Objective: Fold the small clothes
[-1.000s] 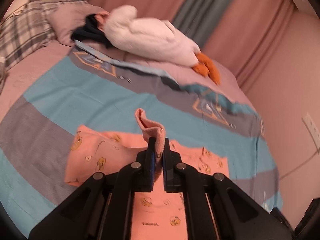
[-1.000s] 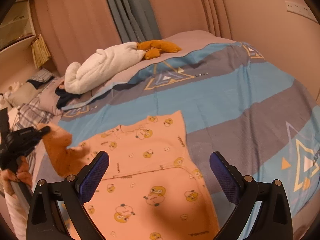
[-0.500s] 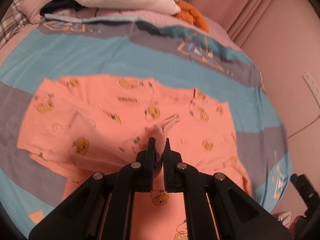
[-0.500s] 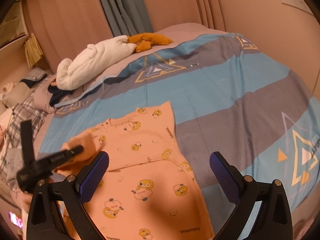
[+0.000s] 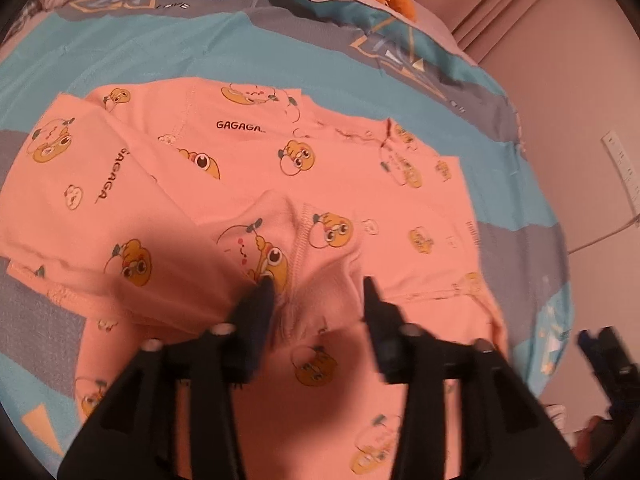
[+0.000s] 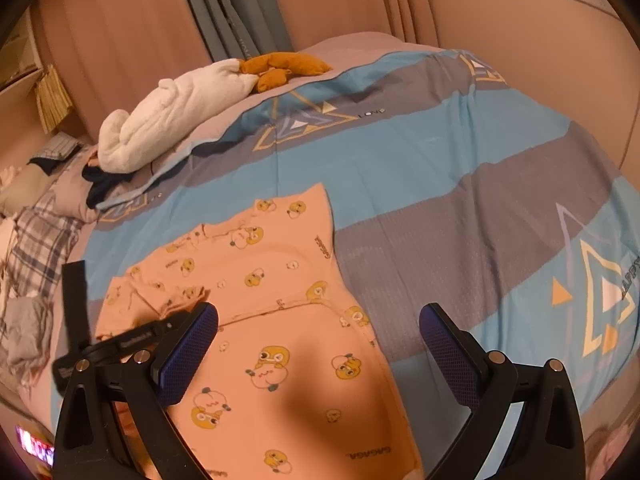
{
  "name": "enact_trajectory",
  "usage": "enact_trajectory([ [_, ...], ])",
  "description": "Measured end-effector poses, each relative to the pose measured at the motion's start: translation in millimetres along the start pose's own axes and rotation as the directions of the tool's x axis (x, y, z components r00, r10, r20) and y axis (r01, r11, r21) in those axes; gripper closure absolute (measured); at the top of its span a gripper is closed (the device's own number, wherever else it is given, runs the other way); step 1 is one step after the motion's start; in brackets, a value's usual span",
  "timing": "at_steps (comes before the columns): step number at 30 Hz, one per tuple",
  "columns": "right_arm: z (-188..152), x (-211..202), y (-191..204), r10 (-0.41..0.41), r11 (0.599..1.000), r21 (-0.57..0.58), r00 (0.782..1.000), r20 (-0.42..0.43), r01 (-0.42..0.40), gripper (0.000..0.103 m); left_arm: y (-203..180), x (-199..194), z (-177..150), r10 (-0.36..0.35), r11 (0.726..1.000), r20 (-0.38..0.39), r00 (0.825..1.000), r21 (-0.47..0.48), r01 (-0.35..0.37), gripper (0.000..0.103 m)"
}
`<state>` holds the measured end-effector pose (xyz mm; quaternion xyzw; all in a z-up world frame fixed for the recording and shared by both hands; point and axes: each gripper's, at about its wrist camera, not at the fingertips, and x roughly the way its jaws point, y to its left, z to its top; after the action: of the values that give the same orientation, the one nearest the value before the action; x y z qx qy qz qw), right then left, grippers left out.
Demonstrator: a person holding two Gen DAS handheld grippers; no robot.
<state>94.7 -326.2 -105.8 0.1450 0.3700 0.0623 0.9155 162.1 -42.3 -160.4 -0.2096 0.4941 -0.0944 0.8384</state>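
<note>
A small pink garment point(image 5: 248, 168) printed with yellow cartoon figures lies spread on the bed; it also shows in the right wrist view point(image 6: 272, 288). One sleeve is folded in over the body and its cuff point(image 5: 316, 280) rests between the fingers of my left gripper point(image 5: 318, 292), which is open just above the cloth. My right gripper point(image 6: 318, 340) is open and empty, hovering over the garment's lower half. The left gripper point(image 6: 120, 340) appears at the left of the right wrist view.
The bed cover point(image 6: 460, 184) has blue and grey stripes. A white plush toy point(image 6: 168, 112) with orange feet lies at the far side by the curtains. Plaid pillows point(image 6: 36, 240) and dark clothes point(image 6: 100, 184) sit at the left. A wall stands close on the right.
My left gripper carried the sleeve across onto the garment's body, lowered, and opened, letting the cuff go. My right gripper stayed open and barely moved.
</note>
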Motion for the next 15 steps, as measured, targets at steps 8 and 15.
enact_trajectory([
  [8, 4, 5, 8, 0.035, 0.999, -0.008, 0.999, -0.008, -0.035, 0.002, 22, -91, 8, 0.020, 0.999, 0.207, 0.978, -0.047, -0.010, 0.025],
  [15, 10, 36, 36, 0.158, 0.987, -0.016, 0.982, -0.103, -0.161, 0.015, 83, -139, -4, 0.182, 0.970, 0.279, 0.943, -0.207, -0.125, 0.026],
])
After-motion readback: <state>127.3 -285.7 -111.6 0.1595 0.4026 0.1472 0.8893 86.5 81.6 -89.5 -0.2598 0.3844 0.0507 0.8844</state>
